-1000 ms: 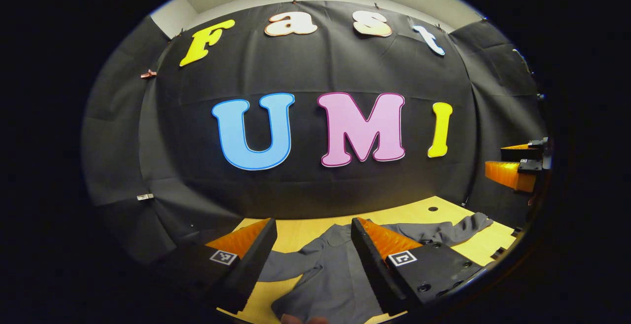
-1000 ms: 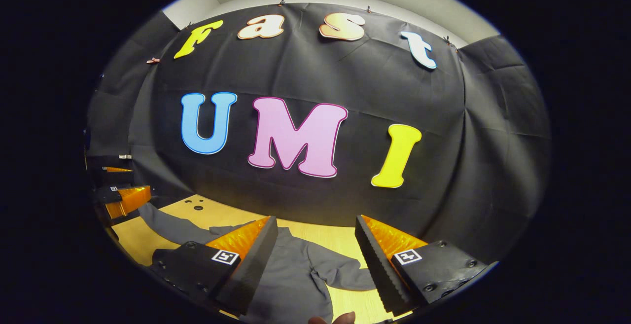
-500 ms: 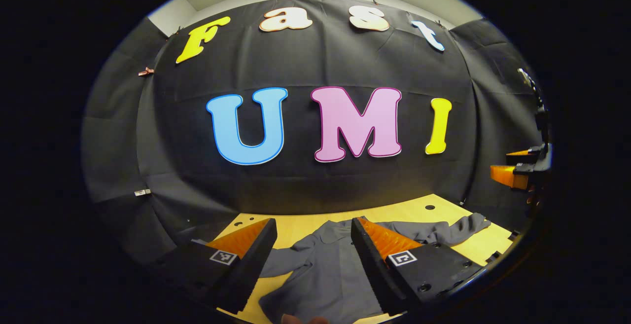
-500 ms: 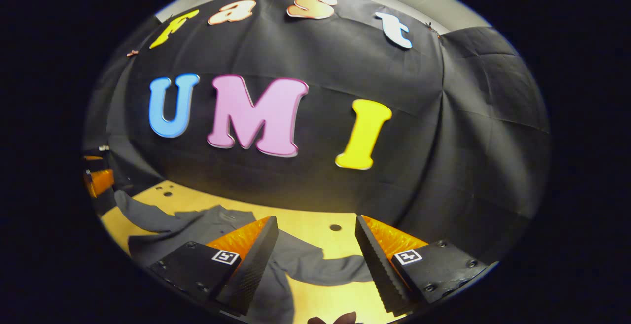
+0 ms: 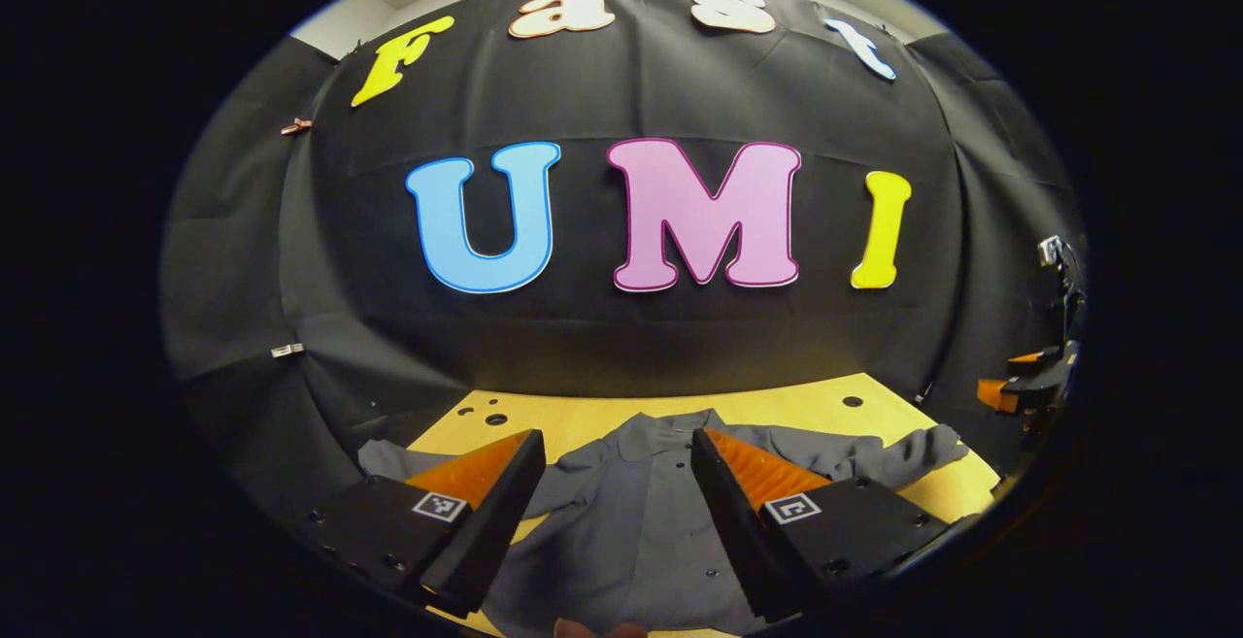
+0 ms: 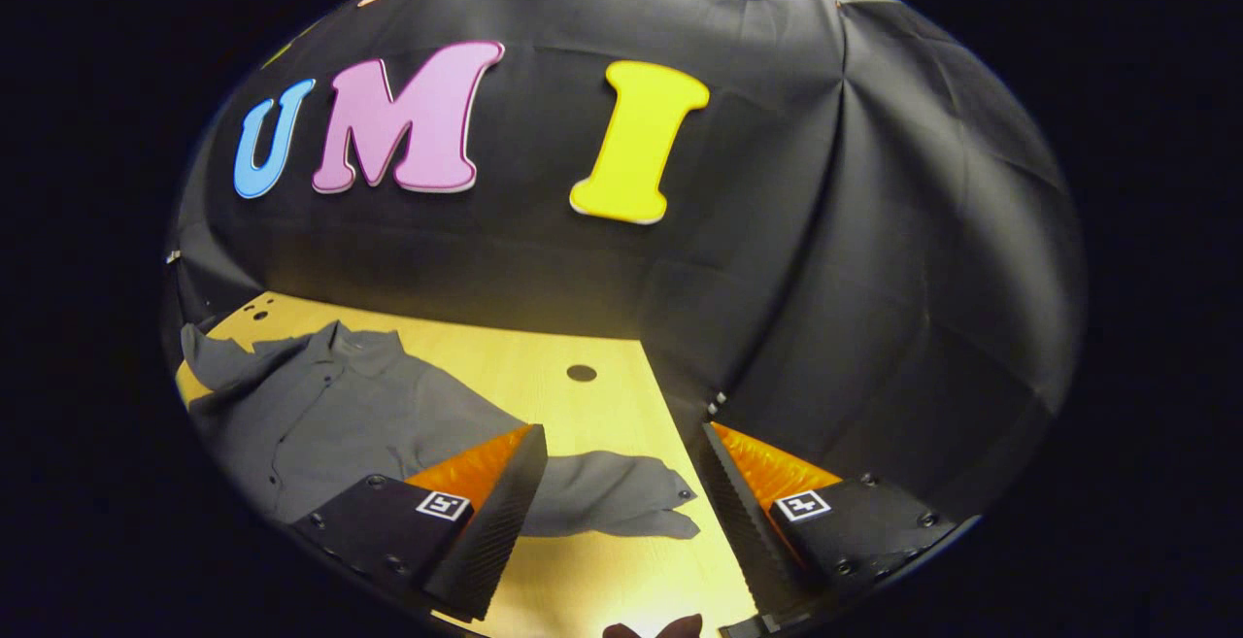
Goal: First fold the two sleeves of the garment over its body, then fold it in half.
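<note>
Lying flat, grey shirt [image 5: 631,541] spreads both sleeves.

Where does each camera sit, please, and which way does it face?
Left gripper view: rides on the left claw, facing the booth wall across the grey button-up shirt on the pale wooden table; its own open fingers frame the shirt's body, and the right claw shows far right.
Right gripper view: rides on the right claw, aimed at the shirt's outstretched sleeve; its open fingers frame the cuff.
Shared: shirt, table, wall.
</note>
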Available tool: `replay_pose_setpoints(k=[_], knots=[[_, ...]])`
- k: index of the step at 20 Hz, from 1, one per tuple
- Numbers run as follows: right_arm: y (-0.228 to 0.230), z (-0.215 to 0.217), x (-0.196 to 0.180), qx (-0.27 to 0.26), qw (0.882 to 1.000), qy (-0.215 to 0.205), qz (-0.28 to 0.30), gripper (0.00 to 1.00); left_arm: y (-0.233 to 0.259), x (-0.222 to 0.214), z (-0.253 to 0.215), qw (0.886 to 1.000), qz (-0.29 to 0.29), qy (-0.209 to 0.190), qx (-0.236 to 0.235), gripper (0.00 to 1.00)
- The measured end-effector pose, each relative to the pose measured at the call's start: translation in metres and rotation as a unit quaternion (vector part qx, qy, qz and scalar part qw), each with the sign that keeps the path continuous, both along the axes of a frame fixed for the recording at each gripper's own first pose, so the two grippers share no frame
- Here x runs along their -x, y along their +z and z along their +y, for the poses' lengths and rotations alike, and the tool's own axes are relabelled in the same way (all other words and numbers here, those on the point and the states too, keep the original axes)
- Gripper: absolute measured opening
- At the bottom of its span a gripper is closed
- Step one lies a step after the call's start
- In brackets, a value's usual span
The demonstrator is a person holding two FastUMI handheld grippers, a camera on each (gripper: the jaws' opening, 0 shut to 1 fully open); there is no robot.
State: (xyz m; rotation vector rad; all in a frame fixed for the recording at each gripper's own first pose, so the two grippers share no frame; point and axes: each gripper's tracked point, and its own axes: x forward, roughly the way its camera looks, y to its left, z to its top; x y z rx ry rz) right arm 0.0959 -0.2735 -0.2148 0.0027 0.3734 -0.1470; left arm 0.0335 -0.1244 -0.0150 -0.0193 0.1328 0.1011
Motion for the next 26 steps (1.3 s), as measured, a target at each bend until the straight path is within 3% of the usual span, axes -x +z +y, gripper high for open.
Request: replay_pose_setpoints(k=[5, 10, 16, 20, 21, 24, 26], knots=[[-0.088, -0.023, -0.029, -0.037, 0.997, 0.016, 0.067, 0.98, 0.0, 0.008, -0.015, 0.999, 0.014, 0.027, -0.034, 0.93], [-0.161, -0.043, -0.048, -0.061, 0.991, 0.003, 0.122, 0.97, 0.001, 0.016, -0.017, 0.997, 0.025, 0.055, -0.054, 0.96], [-0.214, -0.05, -0.059, -0.066, 0.983, 0.005, 0.171, 0.97, -0.001, 0.022, -0.01, 0.994, 0.041, 0.082, -0.067, 0.96], [-0.214, -0.048, -0.058, -0.102, 0.98, -0.004, 0.169, 0.94, 0.004, 0.017, -0.013, 0.993, 0.037, 0.075, -0.081, 0.96], [-0.218, -0.048, -0.059, -0.094, 0.98, 0.002, 0.174, 0.88, 0.004, 0.015, -0.014, 0.994, 0.038, 0.072, -0.078, 0.96], [-0.214, -0.041, -0.057, -0.056, 0.983, 0.014, 0.174, 0.11, 0.001, 0.012, -0.013, 0.995, 0.037, 0.065, -0.066, 0.96], [-0.206, -0.035, -0.056, -0.058, 0.983, 0.019, 0.174, 0.08, -0.004, 0.011, -0.008, 0.996, 0.039, 0.062, -0.053, 0.96]])
